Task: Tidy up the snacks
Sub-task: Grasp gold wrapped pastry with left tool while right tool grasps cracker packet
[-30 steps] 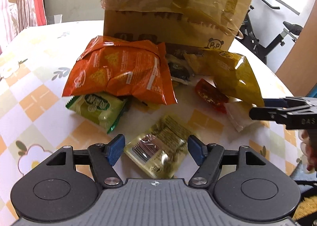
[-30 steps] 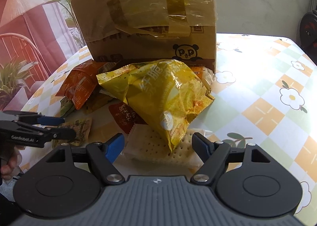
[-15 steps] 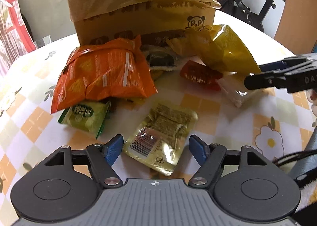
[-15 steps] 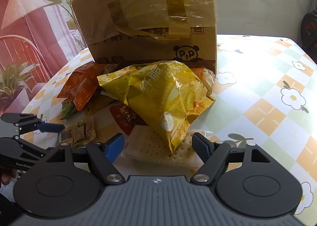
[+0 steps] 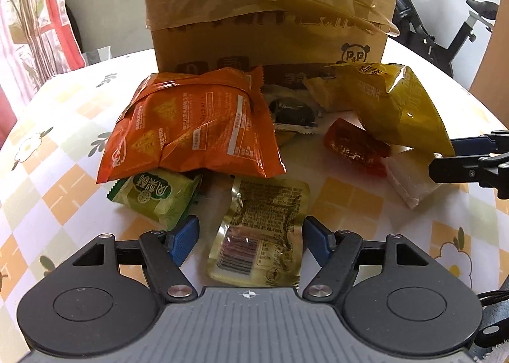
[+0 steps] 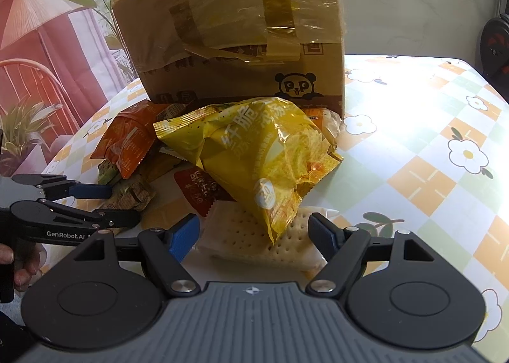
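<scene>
Left gripper [image 5: 251, 240] tilted steeply down over the counter [image 5: 63, 178], jaws spread and pinching nothing, blue pads [image 5: 183, 242] flanking the near end of a clear olive snack packet [image 5: 264, 229] that lies flat just in front of a green packet [image 5: 159, 195] and an orange chip bag [image 5: 194, 127]. Right gripper [image 6: 254, 234] likewise angled down, jaws spread without a grip, pads either side of a pale cracker pack [image 6: 254, 245] half under a yellow chip bag [image 6: 254, 153]. Both snack heaps lying against the foot of a taped cardboard box [image 6: 229, 28]; fingers [image 6: 22, 270] of a hand wrapped round the left gripper's handle at the left edge of the right wrist view.
</scene>
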The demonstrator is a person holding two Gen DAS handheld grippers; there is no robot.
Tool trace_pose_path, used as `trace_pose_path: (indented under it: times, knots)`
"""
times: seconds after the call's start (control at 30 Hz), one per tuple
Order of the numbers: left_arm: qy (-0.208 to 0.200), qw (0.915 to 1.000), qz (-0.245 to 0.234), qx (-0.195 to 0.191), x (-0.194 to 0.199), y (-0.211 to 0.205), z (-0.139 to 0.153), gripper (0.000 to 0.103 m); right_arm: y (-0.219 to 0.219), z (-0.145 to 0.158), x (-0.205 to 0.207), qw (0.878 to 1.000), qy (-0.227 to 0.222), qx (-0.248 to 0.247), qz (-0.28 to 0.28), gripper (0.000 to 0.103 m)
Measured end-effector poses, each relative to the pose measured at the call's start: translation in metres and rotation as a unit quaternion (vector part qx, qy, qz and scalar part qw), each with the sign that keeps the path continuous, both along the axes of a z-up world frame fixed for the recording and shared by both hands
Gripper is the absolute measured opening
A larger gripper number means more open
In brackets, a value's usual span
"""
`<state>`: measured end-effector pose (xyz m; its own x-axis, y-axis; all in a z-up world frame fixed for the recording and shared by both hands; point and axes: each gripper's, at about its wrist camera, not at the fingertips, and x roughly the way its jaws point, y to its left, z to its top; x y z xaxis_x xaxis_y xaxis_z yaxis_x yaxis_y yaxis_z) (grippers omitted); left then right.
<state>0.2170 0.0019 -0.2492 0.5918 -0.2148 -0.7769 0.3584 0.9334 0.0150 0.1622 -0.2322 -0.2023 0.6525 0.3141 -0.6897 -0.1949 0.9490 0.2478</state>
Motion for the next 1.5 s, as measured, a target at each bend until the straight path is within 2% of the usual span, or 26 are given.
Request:
trace_pose_path:
  times: [0.3, 0.37, 0.4, 0.43, 0.5, 0.67, 0.73, 0.83, 0.97, 1.07, 1.2, 1.33, 1.5]
  knots:
    - [-0.01, 0.9999, -0.008, -0.002, 0.012, -0.007, -0.003, 0.075, -0.001, 0.0, 0.0, 1.0, 0.0, 0.002, 0.0, 0.078]
    - [-0.009, 0.9999, -0.006, -0.003, 0.012, -0.009, -0.002, 0.071, -0.002, 0.0, 0.0, 1.0, 0.0, 0.002, 0.0, 0.078]
    - [-0.011, 0.9999, -0.009, -0.005, 0.01, -0.009, -0.002, 0.061, -0.002, 0.0, 0.0, 1.0, 0.001, 0.001, 0.0, 0.078]
    - [-0.014, 0.9998, -0.014, -0.007, 0.008, -0.009, -0.001, 0.056, -0.002, 0.0, 0.0, 1.0, 0.001, 0.001, 0.001, 0.078]
    - [-0.012, 0.9998, -0.007, -0.014, 0.004, -0.005, 0.001, 0.055, -0.002, 0.001, 0.0, 1.0, -0.002, -0.005, 0.008, 0.078]
    - [-0.008, 0.9972, 0.038, -0.064, -0.001, 0.017, 0.004, 0.05, 0.01, 0.006, 0.0, 0.994, -0.025, -0.077, 0.07, 0.083]
    - [-0.009, 0.9964, 0.044, -0.072, -0.003, 0.02, 0.006, 0.05, 0.015, 0.005, -0.001, 0.987, -0.033, -0.116, 0.106, 0.088]
    - [-0.011, 0.996, 0.041, -0.079, -0.004, 0.018, 0.007, 0.05, 0.022, 0.002, -0.001, 0.971, -0.046, -0.167, 0.163, 0.088]
    - [-0.017, 0.9963, 0.025, -0.081, -0.007, 0.009, 0.009, 0.05, 0.026, -0.005, 0.007, 0.962, -0.039, -0.164, 0.216, 0.088]
    - [-0.019, 0.9964, 0.015, -0.081, -0.012, 0.004, 0.01, 0.05, 0.03, -0.012, 0.014, 0.959, -0.034, -0.167, 0.226, 0.09]
    - [-0.021, 0.9961, 0.014, -0.084, -0.016, 0.003, 0.011, 0.05, 0.031, -0.019, 0.023, 0.965, -0.017, -0.155, 0.213, 0.093]
    - [-0.023, 0.9957, 0.018, -0.088, -0.018, 0.005, 0.012, 0.05, 0.023, -0.025, 0.025, 0.979, 0.009, -0.117, 0.165, 0.094]
    - [-0.021, 0.9956, 0.017, -0.09, -0.017, 0.007, 0.012, 0.05, 0.018, -0.021, 0.01, 0.989, 0.034, -0.085, 0.115, 0.094]
